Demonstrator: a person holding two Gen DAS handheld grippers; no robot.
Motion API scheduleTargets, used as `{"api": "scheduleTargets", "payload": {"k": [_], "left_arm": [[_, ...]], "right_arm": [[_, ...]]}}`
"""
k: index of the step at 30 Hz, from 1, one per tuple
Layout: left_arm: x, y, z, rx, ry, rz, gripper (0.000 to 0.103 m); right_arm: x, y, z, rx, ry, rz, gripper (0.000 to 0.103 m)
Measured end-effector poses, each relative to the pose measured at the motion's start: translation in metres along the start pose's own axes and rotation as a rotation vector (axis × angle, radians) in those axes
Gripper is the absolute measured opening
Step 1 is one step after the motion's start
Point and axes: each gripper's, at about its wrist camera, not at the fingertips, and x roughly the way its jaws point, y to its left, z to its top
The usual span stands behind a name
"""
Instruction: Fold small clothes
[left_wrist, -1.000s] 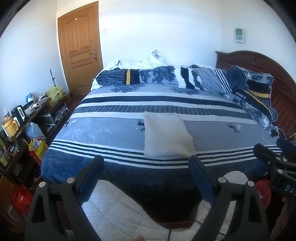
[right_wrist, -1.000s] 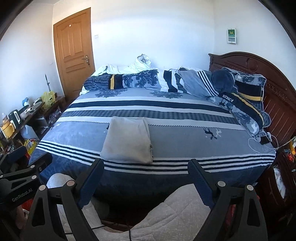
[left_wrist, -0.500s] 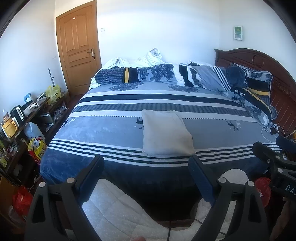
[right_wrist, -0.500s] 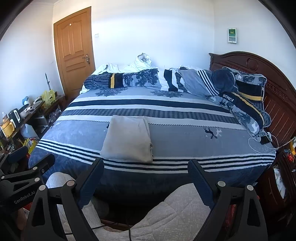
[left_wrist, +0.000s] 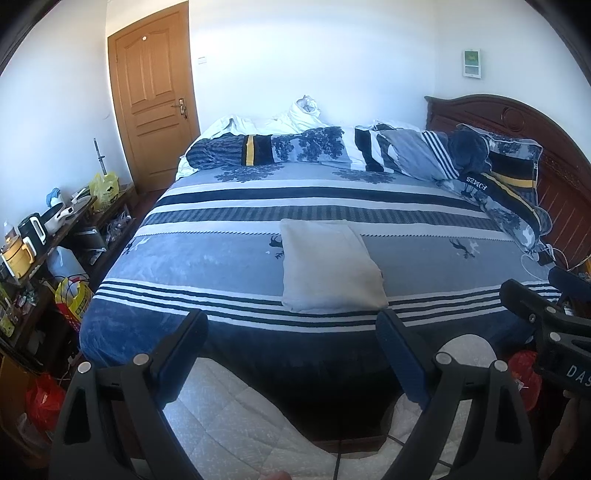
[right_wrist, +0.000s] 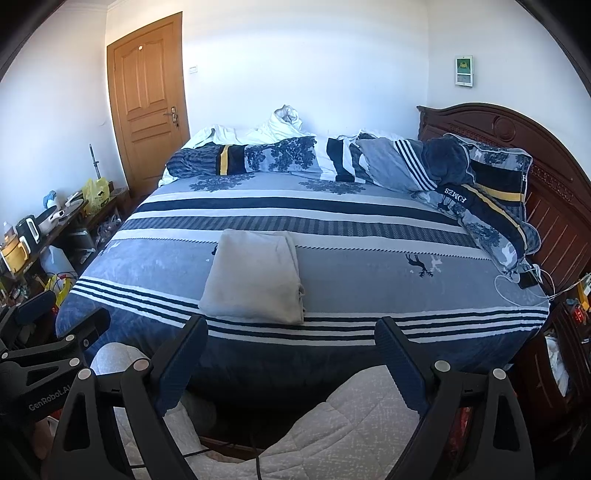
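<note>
A folded cream garment (left_wrist: 328, 266) lies flat on the blue striped bedspread (left_wrist: 207, 258) near the bed's front edge. It also shows in the right wrist view (right_wrist: 255, 277). My left gripper (left_wrist: 291, 354) is open and empty, held back from the bed, below the garment. My right gripper (right_wrist: 291, 358) is open and empty, also off the bed's front edge, with the garment ahead and to its left. Each gripper shows at the edge of the other's view: the right one (left_wrist: 546, 325) and the left one (right_wrist: 55, 339).
Rolled quilts and pillows (left_wrist: 332, 147) lie along the bed's far side. A dark wooden headboard (left_wrist: 554, 147) stands at the right. A cluttered side table (left_wrist: 40, 229) with bags stands at the left. A wooden door (left_wrist: 151, 92) is shut. White quilted padding (right_wrist: 351, 417) lies below the grippers.
Both grippers have tilted slightly up and drifted a little; the bed sits somewhat lower in view. The garment has not moved. Both grippers stay open.
</note>
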Motion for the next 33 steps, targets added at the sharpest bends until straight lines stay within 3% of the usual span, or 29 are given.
{"api": "scheduleTargets", "payload": {"k": [18, 33], "left_arm": [[0.004, 0.005, 0.004, 0.007, 0.008, -0.014, 0.092], [0.009, 0.001, -0.005, 0.076, -0.004, 0.000, 0.092]], "right_arm": [[0.003, -0.002, 0.000, -0.007, 0.004, -0.004, 0.094], [0.007, -0.007, -0.003, 0.000, 0.012, -0.002, 0.094]]}}
